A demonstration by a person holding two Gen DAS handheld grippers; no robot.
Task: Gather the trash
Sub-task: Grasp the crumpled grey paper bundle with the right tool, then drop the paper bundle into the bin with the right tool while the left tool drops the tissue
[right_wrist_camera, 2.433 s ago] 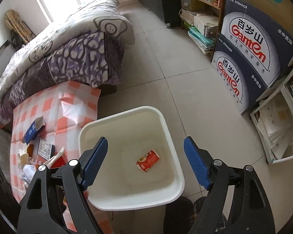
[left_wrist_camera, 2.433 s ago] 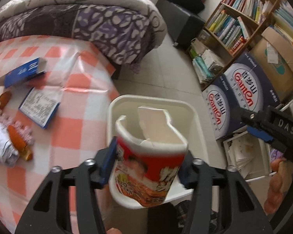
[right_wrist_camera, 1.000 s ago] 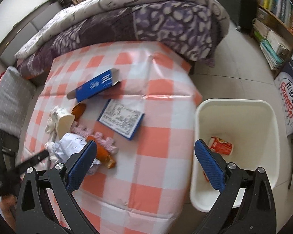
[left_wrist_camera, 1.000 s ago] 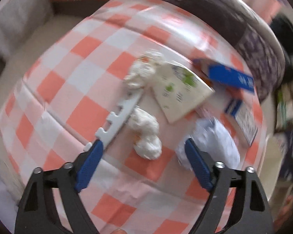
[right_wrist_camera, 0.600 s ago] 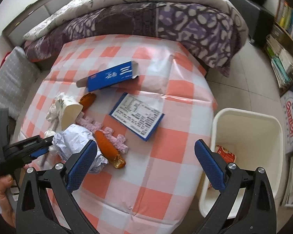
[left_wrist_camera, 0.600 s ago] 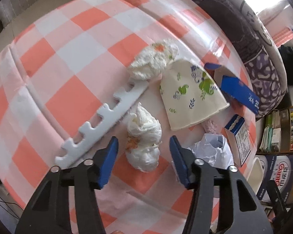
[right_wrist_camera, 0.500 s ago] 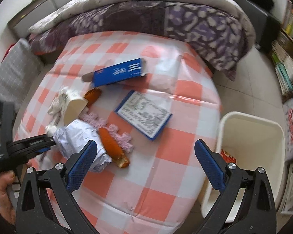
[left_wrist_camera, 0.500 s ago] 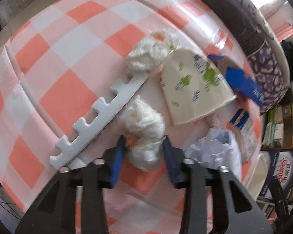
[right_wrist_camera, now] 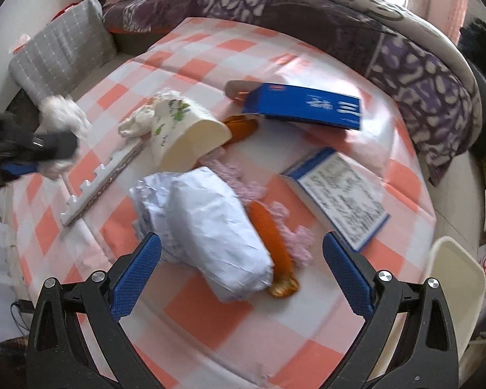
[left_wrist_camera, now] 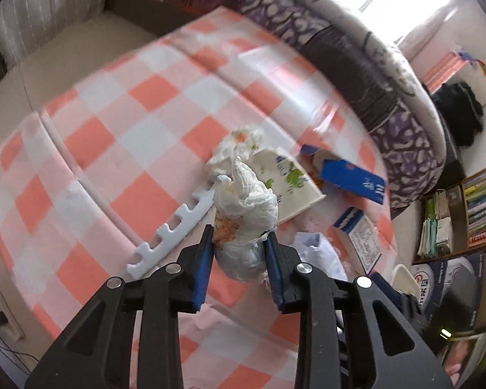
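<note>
Checked orange-and-white cloth covers the counter (right_wrist_camera: 210, 317) under both of my tools, with a bed piled in purple patterned bedding (right_wrist_camera: 421, 61) beyond it. My left hand-held gripper (left_wrist_camera: 239, 243) has its blue pads (left_wrist_camera: 201, 261) closing on a wadded white tissue (left_wrist_camera: 246, 207) stained orange on one side; the wad sits squarely between the pads, pressed on both flanks and raised off the cloth. Just ahead of that gripper and to its left lies a white notched foam strip (left_wrist_camera: 175, 223), and straight ahead a second crumpled tissue (left_wrist_camera: 236, 146) rests against a tipped paper cup (left_wrist_camera: 288, 184) printed with green leaves. Farther ahead and to the right I see a blue carton (left_wrist_camera: 353, 178). My right hand-held gripper (right_wrist_camera: 241, 274) stands with its fingers wide apart and nothing between the pads; it hangs over a crumpled white paper bundle (right_wrist_camera: 210, 227), which lies just ahead of its left finger. Beside that bundle, toward the right finger, an orange sausage-shaped wrapper (right_wrist_camera: 272, 246) lies on a pink lacy scrap (right_wrist_camera: 295, 236). Ahead and to the right sits a flat box with a printed label (right_wrist_camera: 340, 194). At the far right, off the counter's edge, the rim of a cream bin (right_wrist_camera: 453, 285) shows. In the right wrist view, the left tool holding its wad appears blurred at the far left.
</note>
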